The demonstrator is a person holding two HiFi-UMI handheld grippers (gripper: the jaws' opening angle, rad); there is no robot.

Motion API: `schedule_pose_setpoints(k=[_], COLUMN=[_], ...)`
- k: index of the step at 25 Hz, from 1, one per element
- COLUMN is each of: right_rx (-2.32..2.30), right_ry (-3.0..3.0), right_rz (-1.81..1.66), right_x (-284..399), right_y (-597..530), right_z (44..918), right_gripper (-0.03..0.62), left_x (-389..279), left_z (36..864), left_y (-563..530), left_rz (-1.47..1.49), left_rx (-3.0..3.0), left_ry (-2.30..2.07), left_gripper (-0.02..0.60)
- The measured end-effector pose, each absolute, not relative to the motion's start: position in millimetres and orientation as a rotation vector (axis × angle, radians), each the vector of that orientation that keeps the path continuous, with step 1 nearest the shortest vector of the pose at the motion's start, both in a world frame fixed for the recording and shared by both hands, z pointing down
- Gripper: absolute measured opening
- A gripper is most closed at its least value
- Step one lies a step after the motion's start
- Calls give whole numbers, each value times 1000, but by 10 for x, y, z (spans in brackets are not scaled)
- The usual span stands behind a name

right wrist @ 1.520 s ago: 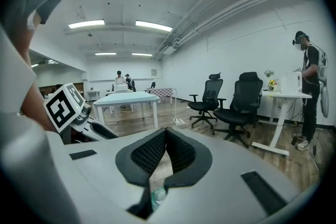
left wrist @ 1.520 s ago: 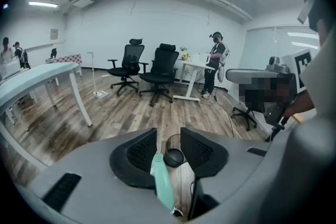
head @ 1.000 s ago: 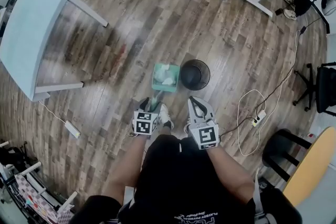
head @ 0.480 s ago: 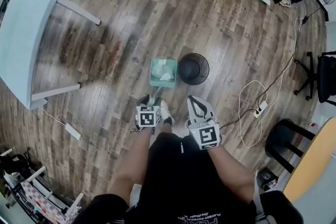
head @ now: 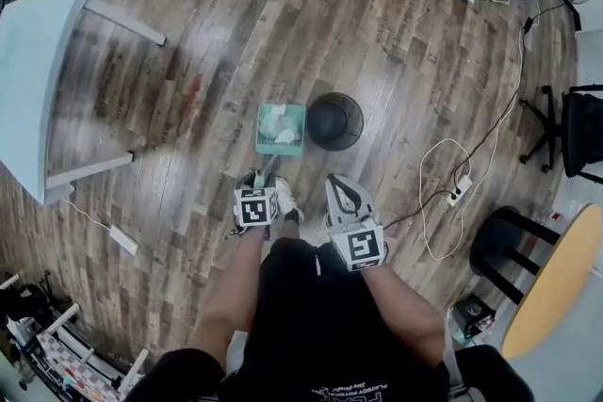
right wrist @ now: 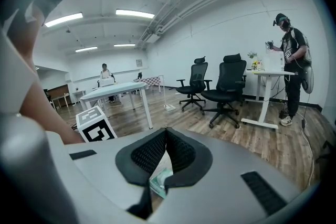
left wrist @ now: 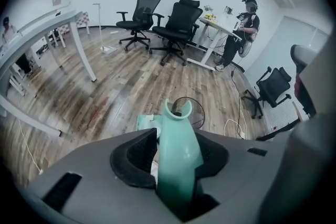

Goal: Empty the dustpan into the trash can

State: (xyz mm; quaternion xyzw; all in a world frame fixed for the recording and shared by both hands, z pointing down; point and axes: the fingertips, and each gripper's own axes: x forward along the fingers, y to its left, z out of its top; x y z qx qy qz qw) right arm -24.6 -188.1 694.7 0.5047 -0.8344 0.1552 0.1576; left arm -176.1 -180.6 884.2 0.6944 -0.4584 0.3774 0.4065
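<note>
head view: dustpan [head: 281, 129] holding paper scraps [head: 279, 120] sits on the floor [head: 188, 89], just left of the trash can [head: 334, 121].
left gripper view: left gripper [left wrist: 176, 139] jaws, just closing, clamp the dustpan handle [left wrist: 177, 157].
right gripper view: right gripper [right wrist: 166, 132] jaws together, empty.

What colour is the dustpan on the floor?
The dustpan is mint green, clearest in the head view.

Open floor [head: 396, 52], seemingly, beyond trash can [head: 334, 120] and adjoining dustpan [head: 281, 128].

One dustpan [head: 281, 128], one bin [head: 334, 120], perhaps three chairs [left wrist: 178, 21]
</note>
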Motion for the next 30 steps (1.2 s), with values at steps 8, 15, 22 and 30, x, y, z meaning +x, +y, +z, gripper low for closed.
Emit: schedule_pose_setpoints(k=[8,15,22,30], right_rx=[1447,1440,1413,1350], right_ry=[-2388,-2402,-2444,-2537], right_rz=[435,400,366,283], right_x=[-179,-42,63,179], right_y=[-1842,-1830,-1800,-1757], right_z=[6934,6876,6741,6421], right_gripper=[23,23,23,23], left_x=[-1795,-1878,-1859,-1972], left_z=[8848,8776,8479,7924], left_y=[-1809,-1763,-1599,-1285], left_rz=[1047,1082,1082,1029], left_rx=[1791,1768,1777,1742], left_ry=[-1196,-1269,-1348,-1484], left_gripper=[124,97,97,97])
